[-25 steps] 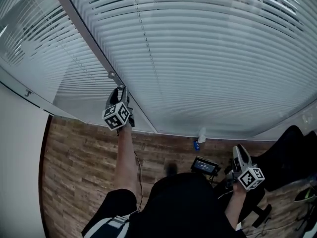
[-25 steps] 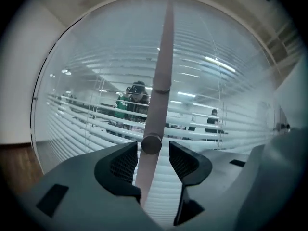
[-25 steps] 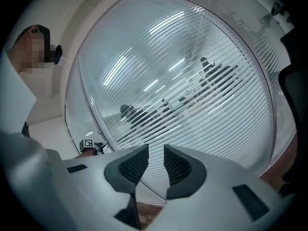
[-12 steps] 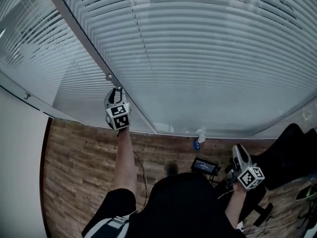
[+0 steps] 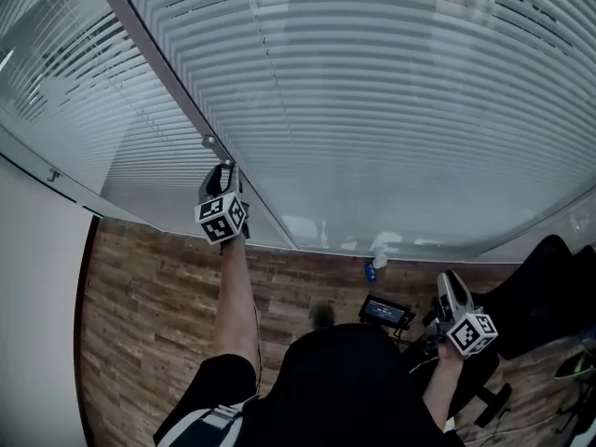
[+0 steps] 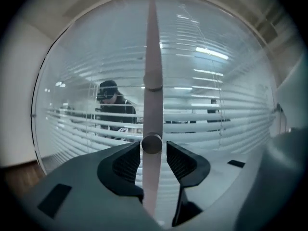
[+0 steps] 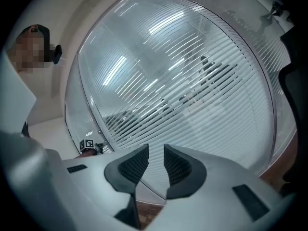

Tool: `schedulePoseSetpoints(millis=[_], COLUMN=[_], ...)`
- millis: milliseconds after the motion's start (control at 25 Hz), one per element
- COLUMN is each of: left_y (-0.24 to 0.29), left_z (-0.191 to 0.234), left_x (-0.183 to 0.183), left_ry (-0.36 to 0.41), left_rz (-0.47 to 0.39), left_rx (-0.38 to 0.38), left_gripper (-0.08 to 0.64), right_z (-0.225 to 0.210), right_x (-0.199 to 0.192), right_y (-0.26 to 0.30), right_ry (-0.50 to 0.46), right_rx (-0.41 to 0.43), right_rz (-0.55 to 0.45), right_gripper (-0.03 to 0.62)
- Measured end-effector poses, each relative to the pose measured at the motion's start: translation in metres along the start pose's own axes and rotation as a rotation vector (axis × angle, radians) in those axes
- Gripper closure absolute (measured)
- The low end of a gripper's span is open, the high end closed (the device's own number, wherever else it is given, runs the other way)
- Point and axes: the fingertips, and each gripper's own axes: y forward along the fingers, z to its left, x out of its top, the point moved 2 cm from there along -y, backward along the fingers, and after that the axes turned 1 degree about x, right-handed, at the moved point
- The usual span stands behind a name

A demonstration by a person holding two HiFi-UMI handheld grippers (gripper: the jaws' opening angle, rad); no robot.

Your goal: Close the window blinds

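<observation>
Left tongs (image 5: pixel 223 171) have turned a bit — opening now, the wand (image 6: pixel 153 76) between them. Right tongs (image 5: pixel 450 285), low right — narrow gap.

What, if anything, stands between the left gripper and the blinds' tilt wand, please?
Nothing visible does. The tilt wand hangs right between the jaws of the left gripper, which are opening, with a slim gap showing on each side.
</observation>
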Motion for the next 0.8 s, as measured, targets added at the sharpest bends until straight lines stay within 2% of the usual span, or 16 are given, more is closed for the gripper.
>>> schedulePoseSetpoints(millis=[80, 160, 240, 280, 360, 440, 520, 640, 680, 800], left_y=[-0.002, -0.002, 0.001, 0.002, 0.002, 0.002, 0.003, 0.006, 0.007, 0.008], left_z=[0.004, 0.008, 0.010, 0.010, 0.008, 0.006, 0.004, 0.001, 0.000, -0.001], left_x=[0.001, 0.003, 0.004, 0.004, 0.003, 0.003, 0.002, 0.001, 0.001, 0.001], left_ry=[-0.147, -0.243, -0.268, -0.250, -0.166, -0.049, 0.105, 0.376, 0.438, 0.528], left_rz=[-0.028, -0.043, -0.029, -0.016, 0.006, 0.026, 0.044, 0.058, 0.064, 0.081], left_rx=[-0.027, -0.036, -0.034, -0.029, -0.005, 0.026, 0.065, 0.133, 0.147, 0.165], left_gripper=[0.388, 0.388, 0.391, 0.409, 0.420, 0.422, 0.422, 0.422, 0.422, 0.422], right_z=[0.000, -0.001, -0.001, -0.001, -0.001, -0.002, -0.003, -0.002, -0.001, 0.000], right_x=[0.001, 0.001, 0.000, 0.000, 0.000, 0.000, 0.001, 0.001, 0.001, 0.001], right_y=[-0.001, -0.002, -0.003, -0.003, -0.003, -0.003, -0.003, -0.001, 0.000, 0.003], right_ry=[0.000, 0.001, 0.002, 0.003, 0.004, 0.004, 0.005, 0.004, 0.003, 0.001], right_rx=[-0.002, -0.005, -0.006, -0.007, -0.009, -0.013, -0.012, -0.006, -0.004, 0.004], right_rz=[-0.002, -0.003, -0.006, -0.007, -0.006, -0.004, -0.006, -0.005, -0.004, -0.003], right_gripper=[0.491, 0.491, 0.491, 0.491, 0.491, 0.491, 0.491, 0.491, 0.491, 0.491])
